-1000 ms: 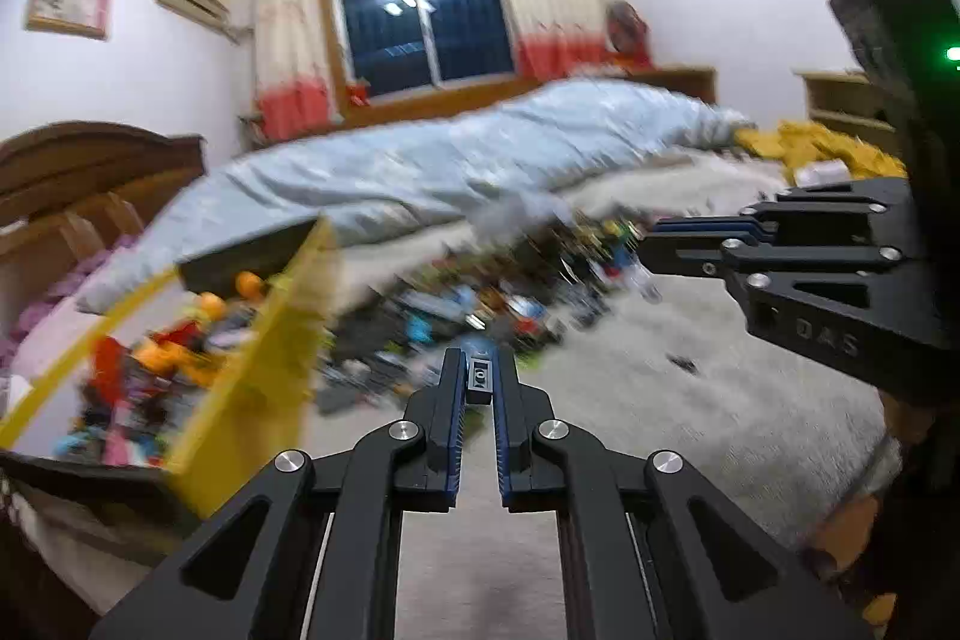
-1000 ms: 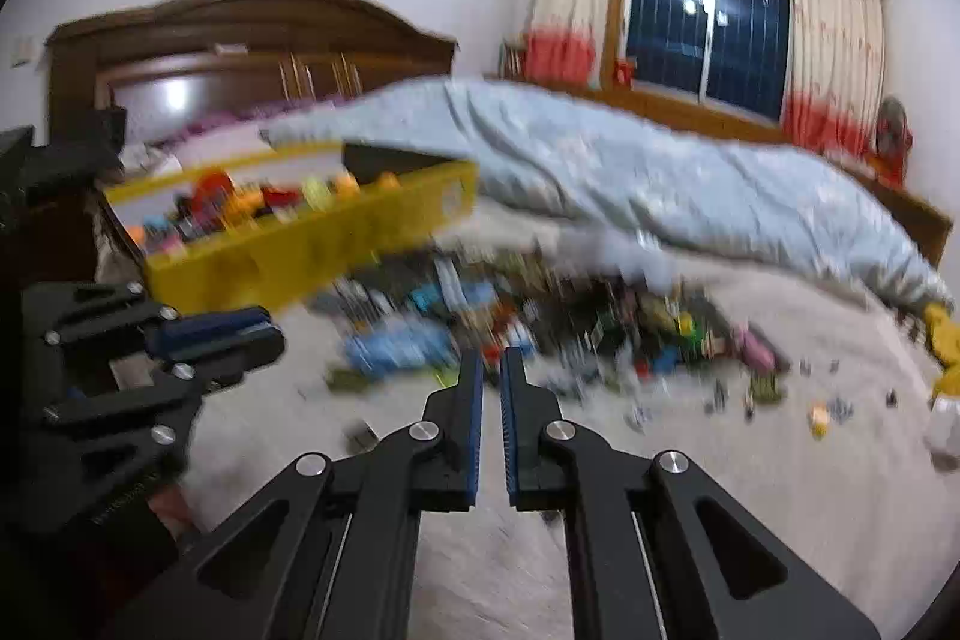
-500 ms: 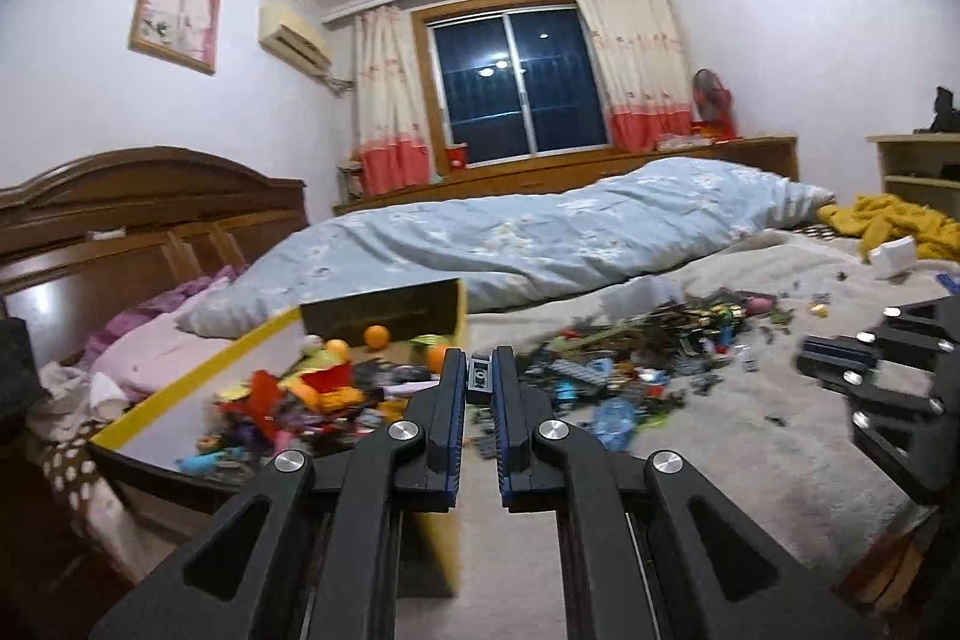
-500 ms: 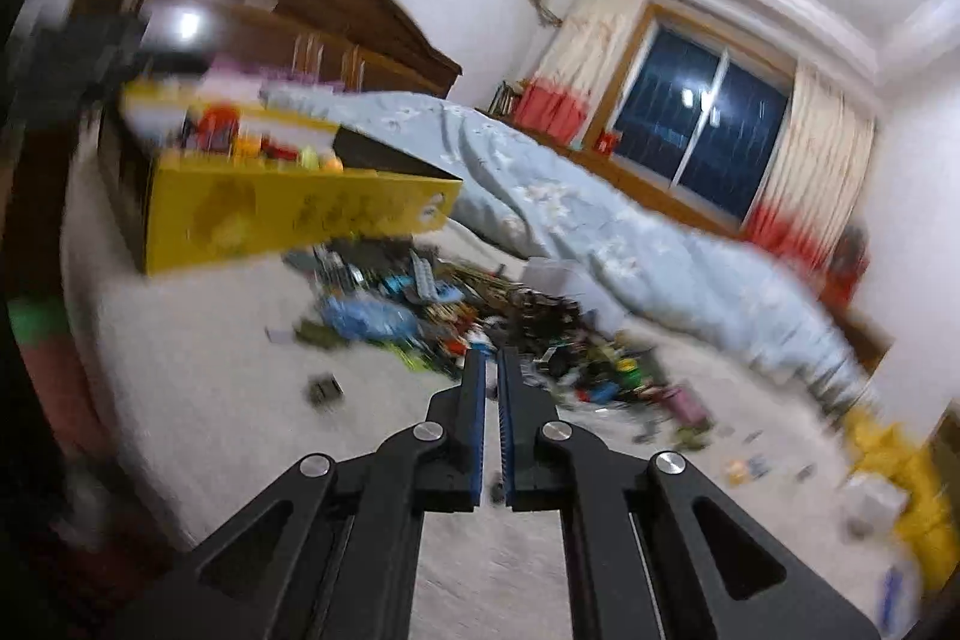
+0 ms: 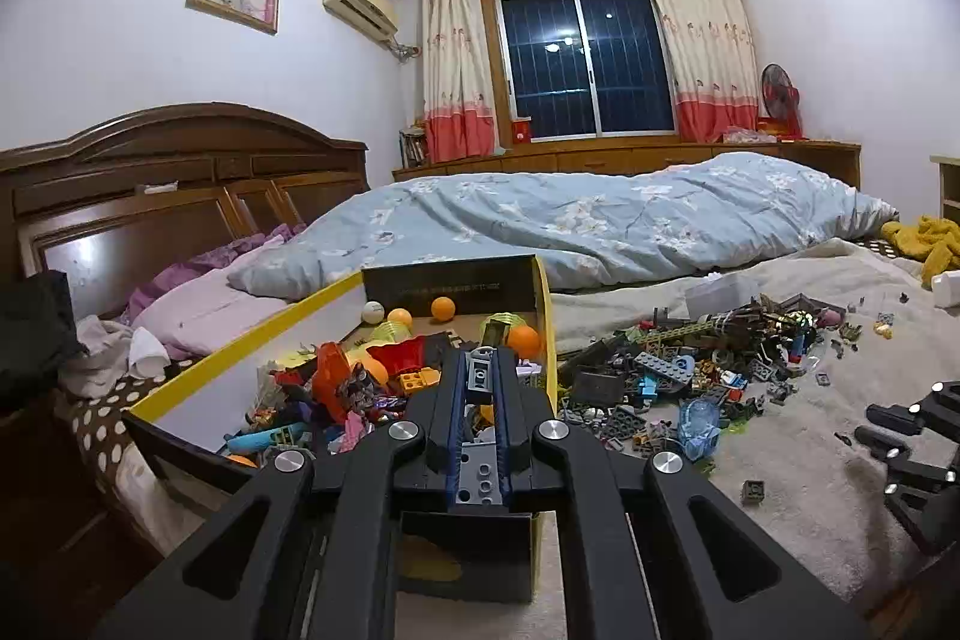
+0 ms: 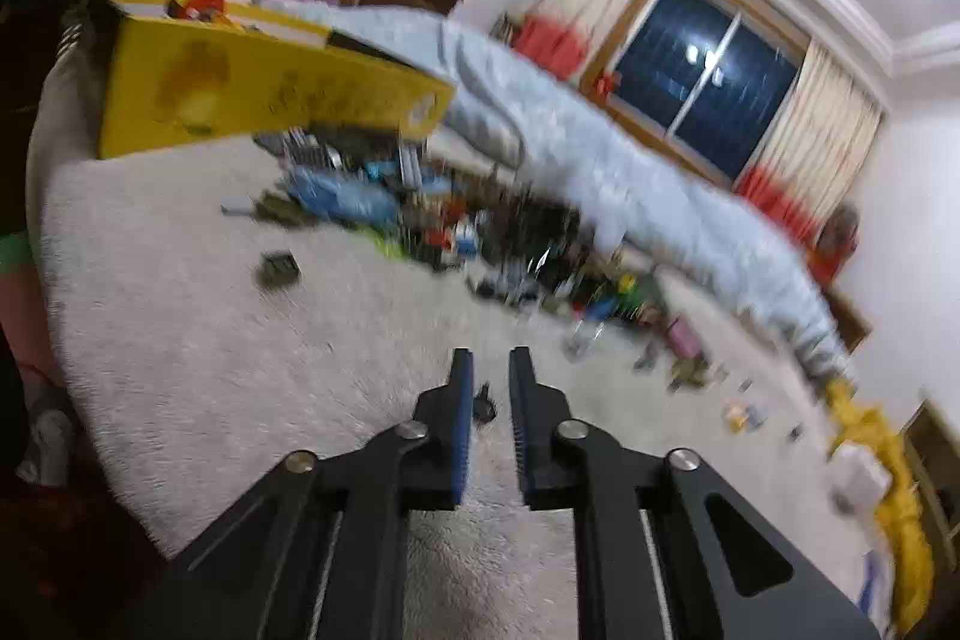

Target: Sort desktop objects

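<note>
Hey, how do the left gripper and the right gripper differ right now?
The left gripper is shut on a grey plastic building brick; the right gripper holds nothing, its fingers opening. The left gripper hangs over the yellow cardboard box of toys; the right gripper points down at the white fleece blanket, a small dark piece showing between its fingers. Both have black arms and blue pads.

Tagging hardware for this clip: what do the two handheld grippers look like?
Both are alike. The left gripper and right gripper have matte black angular linkage arms with cut-out slots, silver round pivot bolts, and straight black fingers lined with ridged blue pads. No cables, markings or sleeves can be made out.
</note>
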The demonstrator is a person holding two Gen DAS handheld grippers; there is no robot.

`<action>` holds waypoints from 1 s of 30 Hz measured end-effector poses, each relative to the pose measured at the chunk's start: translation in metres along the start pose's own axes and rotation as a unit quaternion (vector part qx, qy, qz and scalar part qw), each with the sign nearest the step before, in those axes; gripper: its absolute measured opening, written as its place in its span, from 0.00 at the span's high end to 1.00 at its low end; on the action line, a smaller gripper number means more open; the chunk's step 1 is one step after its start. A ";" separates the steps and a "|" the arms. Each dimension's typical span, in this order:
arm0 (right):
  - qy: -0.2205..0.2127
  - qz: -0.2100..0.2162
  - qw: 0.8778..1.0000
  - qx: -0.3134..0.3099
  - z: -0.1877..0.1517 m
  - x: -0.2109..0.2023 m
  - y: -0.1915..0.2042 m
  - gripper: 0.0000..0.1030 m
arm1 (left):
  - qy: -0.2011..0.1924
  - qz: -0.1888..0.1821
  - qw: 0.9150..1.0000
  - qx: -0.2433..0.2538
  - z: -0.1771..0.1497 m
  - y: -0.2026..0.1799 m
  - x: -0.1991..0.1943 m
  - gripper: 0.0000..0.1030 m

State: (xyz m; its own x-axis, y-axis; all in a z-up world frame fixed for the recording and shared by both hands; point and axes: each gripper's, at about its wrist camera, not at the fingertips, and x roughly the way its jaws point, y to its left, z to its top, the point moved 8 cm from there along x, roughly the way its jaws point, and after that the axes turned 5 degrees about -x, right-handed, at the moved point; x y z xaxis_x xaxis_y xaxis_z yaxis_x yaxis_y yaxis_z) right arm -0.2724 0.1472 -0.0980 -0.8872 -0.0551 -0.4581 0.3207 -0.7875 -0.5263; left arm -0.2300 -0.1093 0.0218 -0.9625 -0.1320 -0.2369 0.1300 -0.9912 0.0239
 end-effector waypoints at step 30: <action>-0.153 0.065 0.986 0.029 0.141 -0.041 0.063 0.98 | -0.044 0.040 0.997 -0.045 0.012 0.062 -0.012 0.90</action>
State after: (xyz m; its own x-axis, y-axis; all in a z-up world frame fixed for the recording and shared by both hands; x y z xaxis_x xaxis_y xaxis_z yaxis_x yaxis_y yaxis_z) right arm -0.2625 0.0130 -0.0117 -0.9008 -0.3343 -0.2771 0.4275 -0.7945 -0.4312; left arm -0.2132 -0.1693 0.0377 -0.9647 -0.2155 -0.1517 0.2250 -0.9731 -0.0488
